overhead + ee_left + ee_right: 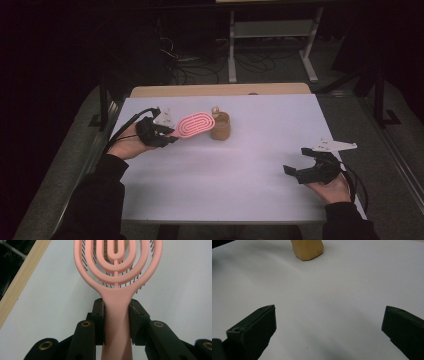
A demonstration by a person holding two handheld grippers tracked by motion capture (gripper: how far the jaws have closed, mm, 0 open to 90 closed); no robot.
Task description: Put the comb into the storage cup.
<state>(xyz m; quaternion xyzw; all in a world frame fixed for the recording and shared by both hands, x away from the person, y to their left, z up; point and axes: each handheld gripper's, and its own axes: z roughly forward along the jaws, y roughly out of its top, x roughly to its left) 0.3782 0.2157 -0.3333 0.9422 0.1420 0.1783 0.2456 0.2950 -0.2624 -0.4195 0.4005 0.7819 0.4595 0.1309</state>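
Left tool [117,322]: pads pinching the handle of a pink hairbrush [194,124], held above the tabletop [225,185], its long axis running straight out from the tool so the head points at the tan holder [220,126] just beyond. Right tool [303,164]: jaws spread, holding nothing, resting low near the tabletop's right edge, well apart from the holder; the left hand is nearer.

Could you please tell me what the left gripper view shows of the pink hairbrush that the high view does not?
The left gripper view alone shows the pads pressing both sides of the pink hairbrush handle, and dark bristles behind its looped head. The high view alone shows the brown holder beside the brush head, and the right gripper open. Both show the left gripper holding the brush over the white table.
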